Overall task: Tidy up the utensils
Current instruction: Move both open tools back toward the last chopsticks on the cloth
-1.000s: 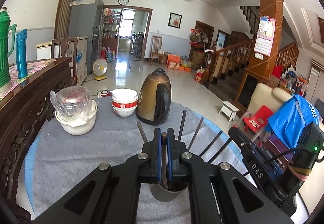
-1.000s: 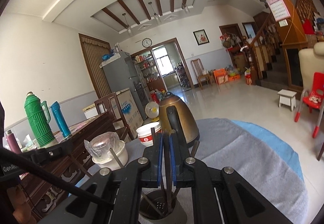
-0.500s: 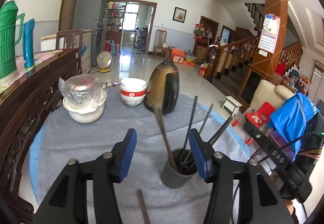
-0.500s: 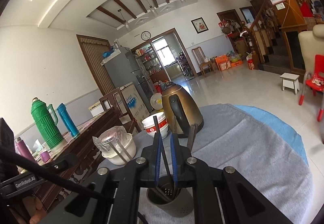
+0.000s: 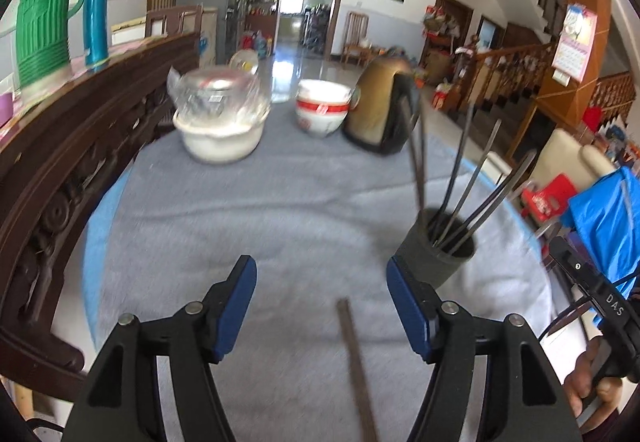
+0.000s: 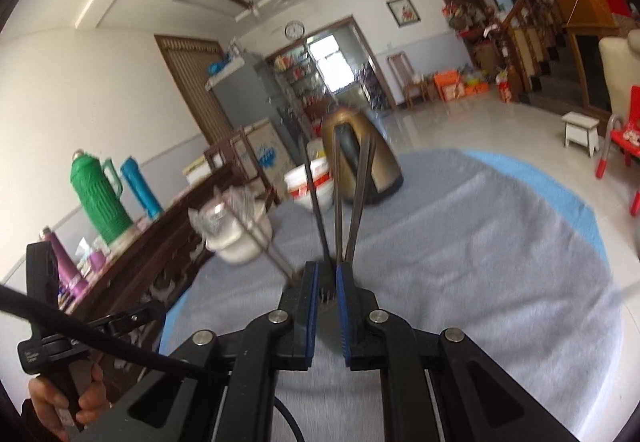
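My dark grey round utensil cup (image 5: 438, 254) stands upright on the grey cloth, to the right in my left wrist view. A bunch of thin dark chopsticks (image 5: 468, 182) stands in it, their tops fanning outward, most leaning right and one nearly straight up. One more long dark chopstick (image 5: 356, 358) lies flat on the cloth, apart from the cup and nearer to me. In my right wrist view, the sticks (image 6: 340, 202) rise in a fan, and the cup's body is hidden.

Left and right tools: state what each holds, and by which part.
Left tool is open, holding nothing. Chopsticks rise from the right tool's narrow gap by their lower ends; whether it grips them cannot be told.
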The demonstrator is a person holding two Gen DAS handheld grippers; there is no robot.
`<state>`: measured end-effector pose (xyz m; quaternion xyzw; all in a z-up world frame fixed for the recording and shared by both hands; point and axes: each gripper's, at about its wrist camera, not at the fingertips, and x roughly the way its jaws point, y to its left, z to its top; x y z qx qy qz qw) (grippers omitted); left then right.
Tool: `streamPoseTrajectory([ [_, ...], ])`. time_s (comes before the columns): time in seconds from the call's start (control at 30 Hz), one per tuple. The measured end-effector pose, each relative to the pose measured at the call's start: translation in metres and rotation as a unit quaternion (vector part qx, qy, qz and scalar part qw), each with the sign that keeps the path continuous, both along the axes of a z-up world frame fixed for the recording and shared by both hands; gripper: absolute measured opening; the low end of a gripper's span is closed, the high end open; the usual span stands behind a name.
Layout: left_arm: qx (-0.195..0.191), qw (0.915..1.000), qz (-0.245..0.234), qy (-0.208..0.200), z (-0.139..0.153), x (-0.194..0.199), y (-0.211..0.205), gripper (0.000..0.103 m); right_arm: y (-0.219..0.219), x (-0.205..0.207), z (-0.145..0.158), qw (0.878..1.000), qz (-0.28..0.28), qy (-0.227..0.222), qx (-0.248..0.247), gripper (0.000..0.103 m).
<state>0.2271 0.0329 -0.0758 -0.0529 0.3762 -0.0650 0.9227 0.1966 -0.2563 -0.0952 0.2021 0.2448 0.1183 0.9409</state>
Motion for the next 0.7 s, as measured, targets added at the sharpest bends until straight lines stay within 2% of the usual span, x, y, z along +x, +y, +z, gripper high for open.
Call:
streamPoseTrajectory([
  [0.17,0.025,0.9994,0.007,0.025,-0.023,-0.014,0.008,0.068,0.012,-0.002,-0.033,0.998,0.019,0.052,0.002,0.011],
  [0.33,0.024,0.9978,0.015,0.061,-0.05,-0.025,0.021,0.069,0.027,-0.003,-0.054,0.995,0.04,0.087,0.007,0.011],
  [0.5,0.041,0.9947,0.029,0.089,-0.077,-0.042,0.031,0.069,0.05,-0.004,-0.064,0.993,0.068,0.101,0.004,0.011],
  [0.7,0.06,0.9919,0.041,0.104,-0.09,-0.054,0.034,0.069,0.068,-0.007,-0.083,0.988,0.103,0.117,0.01,0.011],
])
